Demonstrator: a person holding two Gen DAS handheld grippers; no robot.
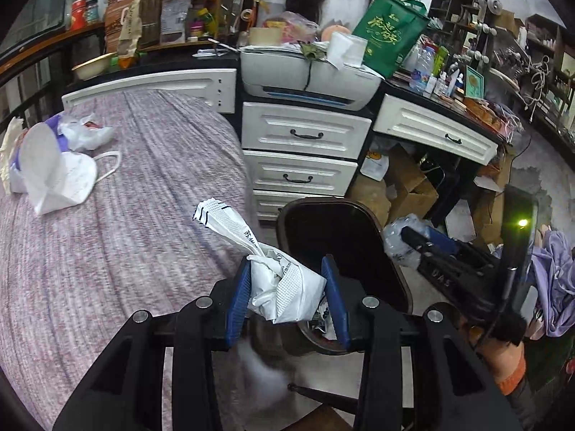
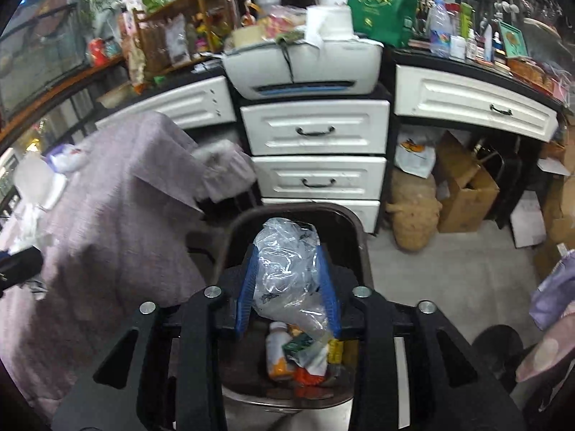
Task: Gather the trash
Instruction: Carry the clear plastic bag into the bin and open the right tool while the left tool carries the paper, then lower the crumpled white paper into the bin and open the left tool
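Bin point(image 2: 230, 244) on the floor already holds a bottle point(image 2: 276, 353) and wrappers. Right claw point(image 2: 287, 287), above it, loosely brackets a clear bag point(image 2: 287, 269); left claw point(image 1: 287, 298) clamps a white wrapper point(image 1: 284, 287). Mask point(image 1: 64, 176) and bag scraps point(image 1: 86, 133) remain on the bed point(image 1: 143, 215).

Two black grippers with blue pads: the left gripper point(image 1: 287, 287) and the right gripper point(image 2: 287, 283). One dark brown plastic trash bin point(image 2: 233, 237). One crumpled white paper wrapper point(image 1: 284, 283), one clear plastic bag point(image 2: 287, 269). One white face mask point(image 1: 61, 176) on the bed. Four white drawer fronts with black handles (counted in the right view), for example this drawer point(image 2: 316, 129). One grey-white printer point(image 2: 305, 68), one green tote bag point(image 2: 381, 0).
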